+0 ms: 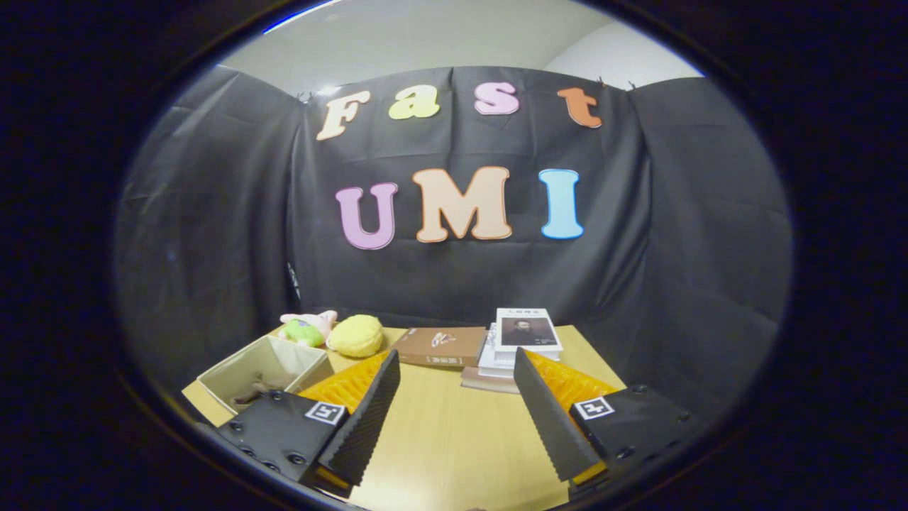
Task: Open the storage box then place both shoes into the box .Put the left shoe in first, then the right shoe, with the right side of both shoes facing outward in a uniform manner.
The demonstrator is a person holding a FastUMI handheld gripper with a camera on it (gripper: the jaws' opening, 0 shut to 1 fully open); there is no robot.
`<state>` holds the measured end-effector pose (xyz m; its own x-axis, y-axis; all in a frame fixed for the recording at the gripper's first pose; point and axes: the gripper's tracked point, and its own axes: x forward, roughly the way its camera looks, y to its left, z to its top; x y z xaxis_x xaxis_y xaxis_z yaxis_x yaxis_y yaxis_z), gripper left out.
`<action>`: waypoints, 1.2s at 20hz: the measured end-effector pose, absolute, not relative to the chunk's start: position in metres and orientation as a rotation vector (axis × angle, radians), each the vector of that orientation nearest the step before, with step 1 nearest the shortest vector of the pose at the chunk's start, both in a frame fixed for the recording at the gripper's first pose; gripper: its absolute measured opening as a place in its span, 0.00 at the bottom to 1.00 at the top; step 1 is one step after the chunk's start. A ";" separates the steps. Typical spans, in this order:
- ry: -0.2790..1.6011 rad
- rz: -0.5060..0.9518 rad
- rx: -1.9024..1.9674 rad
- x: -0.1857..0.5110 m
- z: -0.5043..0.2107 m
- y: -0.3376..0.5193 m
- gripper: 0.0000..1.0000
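We note a pale wood surface (454, 433) backed and flanked by black cloth (695, 234) hung in folds as the booth's wall, with a plain light-coloured room wall (425, 35) above it and one bright glint of light along that wall's upper edge.

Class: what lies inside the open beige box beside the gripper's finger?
Inside the beige box, something dark lies on the bottom; too unclear to identify, and one finger of the open gripper hides the near corner.

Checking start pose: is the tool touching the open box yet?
Apart. The gripper view shows the tool open over bare table, its fingers holding nothing, with the open box off beside one finger.
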<state>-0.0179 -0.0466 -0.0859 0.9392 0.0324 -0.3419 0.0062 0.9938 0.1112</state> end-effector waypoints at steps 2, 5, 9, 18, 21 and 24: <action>0.322 0.004 0.120 -0.015 -0.079 -0.047 1.00; 0.315 0.012 0.131 -0.014 -0.072 -0.044 1.00; 0.319 0.021 0.129 -0.013 -0.067 -0.040 1.00; 0.269 0.027 0.103 -0.009 -0.040 -0.043 1.00; 0.257 0.017 0.110 -0.011 -0.041 -0.049 1.00; 0.271 0.000 0.115 -0.011 -0.050 -0.058 1.00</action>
<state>-0.0113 -0.0577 -0.0498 0.9636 0.0153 -0.2670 0.0155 0.9935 0.1131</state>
